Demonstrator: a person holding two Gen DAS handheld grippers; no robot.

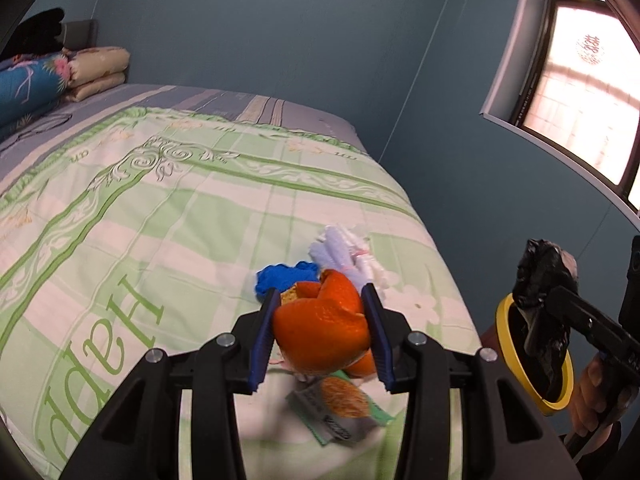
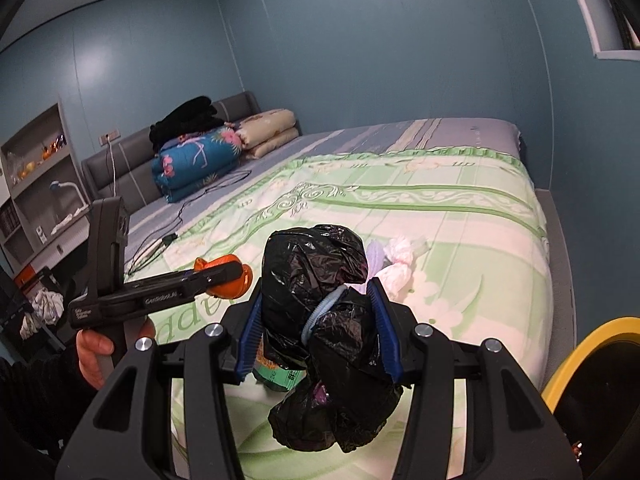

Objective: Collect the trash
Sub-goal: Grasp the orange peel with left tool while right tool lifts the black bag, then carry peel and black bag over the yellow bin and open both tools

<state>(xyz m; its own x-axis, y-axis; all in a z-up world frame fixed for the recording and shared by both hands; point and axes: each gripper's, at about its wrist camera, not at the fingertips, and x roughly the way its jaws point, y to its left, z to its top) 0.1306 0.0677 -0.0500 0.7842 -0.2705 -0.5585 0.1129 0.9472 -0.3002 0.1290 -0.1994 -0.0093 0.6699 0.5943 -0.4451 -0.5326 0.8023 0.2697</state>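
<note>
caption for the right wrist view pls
Right gripper holds a tied black bag above the bed.

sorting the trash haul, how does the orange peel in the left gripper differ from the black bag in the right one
The orange peel is bright orange and curled open like a shell; the black bag is glossy, crumpled plastic cinched by a pale blue band. The peel fits between its jaws, while the bag bulges above and hangs below its own. Both are clamped and lifted off the bed, one in the left gripper, one in the right gripper.
</note>
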